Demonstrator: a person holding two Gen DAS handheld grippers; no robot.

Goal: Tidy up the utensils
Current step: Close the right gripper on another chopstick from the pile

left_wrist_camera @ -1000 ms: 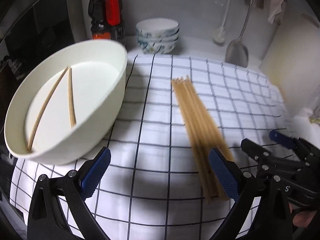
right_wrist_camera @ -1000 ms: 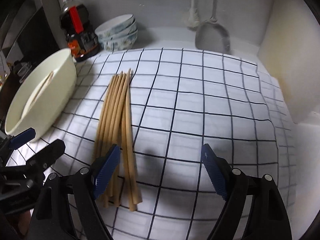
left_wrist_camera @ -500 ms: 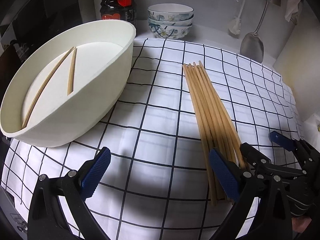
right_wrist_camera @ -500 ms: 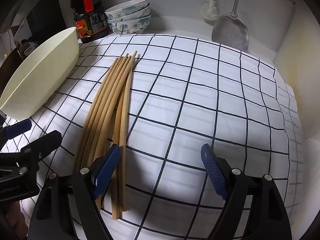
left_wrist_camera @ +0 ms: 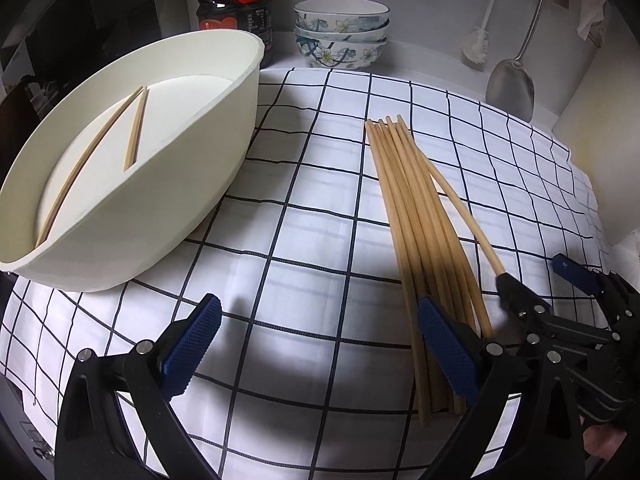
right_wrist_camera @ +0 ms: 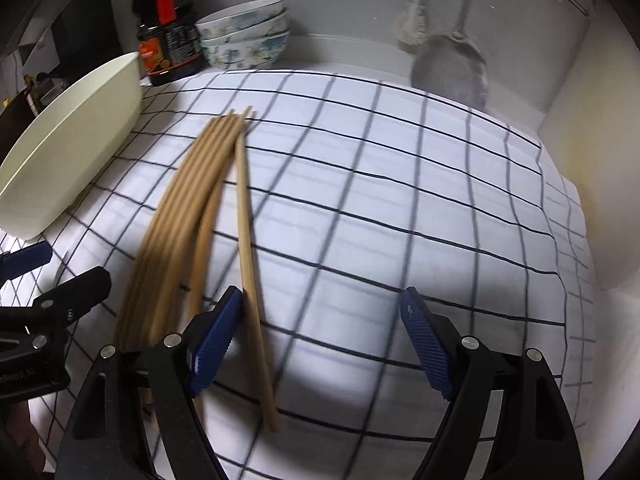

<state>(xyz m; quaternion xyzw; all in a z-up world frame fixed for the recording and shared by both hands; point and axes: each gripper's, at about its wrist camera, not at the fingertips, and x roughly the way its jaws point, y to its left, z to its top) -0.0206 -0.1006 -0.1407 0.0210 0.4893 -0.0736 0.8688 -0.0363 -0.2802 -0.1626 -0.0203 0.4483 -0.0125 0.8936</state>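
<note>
Several wooden chopsticks lie in a bundle on the checked cloth; they also show in the right wrist view. One chopstick is splayed out from the bundle, just inside my right gripper's left finger. A white oval tub at the left holds two chopsticks. My left gripper is open and empty, its right finger over the bundle's near end. My right gripper is open, low over the cloth.
A soy sauce bottle and stacked floral bowls stand at the back. A metal spatula and a brush hang on the back wall. A pale wall bounds the right side.
Both grippers have moved forward and lower over the cloth. My right gripper's left finger has reached the bundle, and one chopstick has splayed off to the right.
</note>
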